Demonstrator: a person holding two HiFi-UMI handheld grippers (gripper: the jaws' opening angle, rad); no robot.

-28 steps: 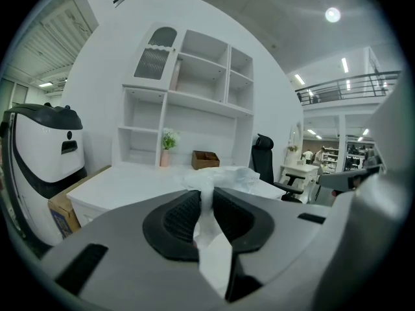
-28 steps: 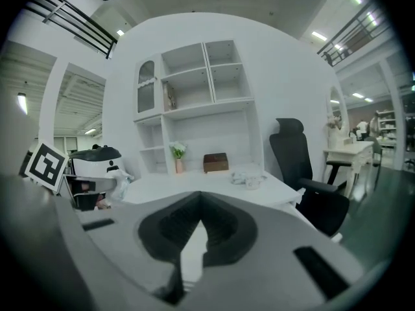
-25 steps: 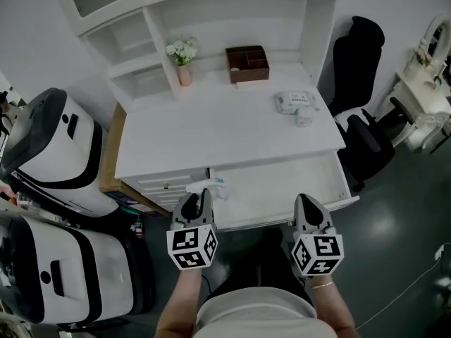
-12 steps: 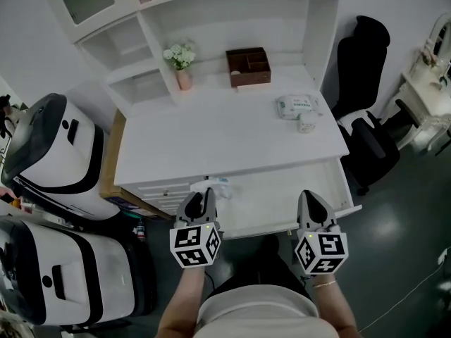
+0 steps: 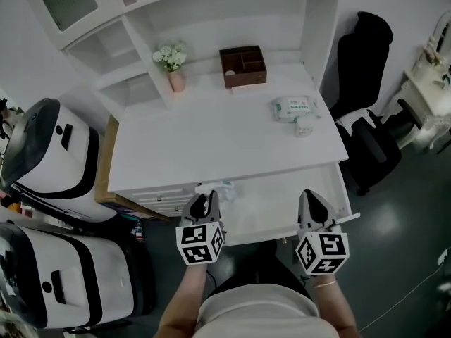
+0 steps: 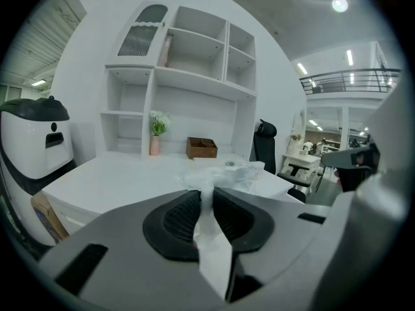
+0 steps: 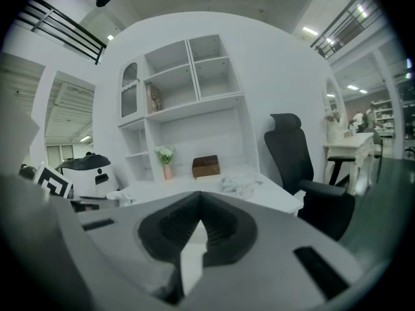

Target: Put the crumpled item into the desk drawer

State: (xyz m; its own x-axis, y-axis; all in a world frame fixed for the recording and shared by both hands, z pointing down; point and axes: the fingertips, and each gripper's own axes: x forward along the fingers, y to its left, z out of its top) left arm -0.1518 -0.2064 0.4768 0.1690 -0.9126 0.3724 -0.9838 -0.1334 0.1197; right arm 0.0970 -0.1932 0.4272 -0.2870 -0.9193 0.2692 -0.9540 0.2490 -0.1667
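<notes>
The crumpled item [image 5: 215,188], a wad of thin white paper or film, sticks out ahead of my left gripper [image 5: 206,201]. The gripper is shut on it. In the left gripper view the crumpled item [image 6: 209,203] is pinched between the dark pads, and its loose end bunches up in front. It hangs over the left end of the open desk drawer [image 5: 278,194], which is pulled out from under the white desk [image 5: 211,136]. My right gripper [image 5: 311,203] hovers over the drawer's right part. Its jaws meet with nothing between them [image 7: 200,207].
On the desk stand a brown wooden box [image 5: 242,65], a pink vase of flowers [image 5: 171,63], a pack of wipes [image 5: 292,108] and a small roll [image 5: 303,127]. A black office chair [image 5: 366,125] stands to the right. Large white-and-black machines [image 5: 49,160] stand to the left.
My left gripper has drifted a little to the right with the crumpled item, further over the drawer's left end. The right gripper has barely moved.
</notes>
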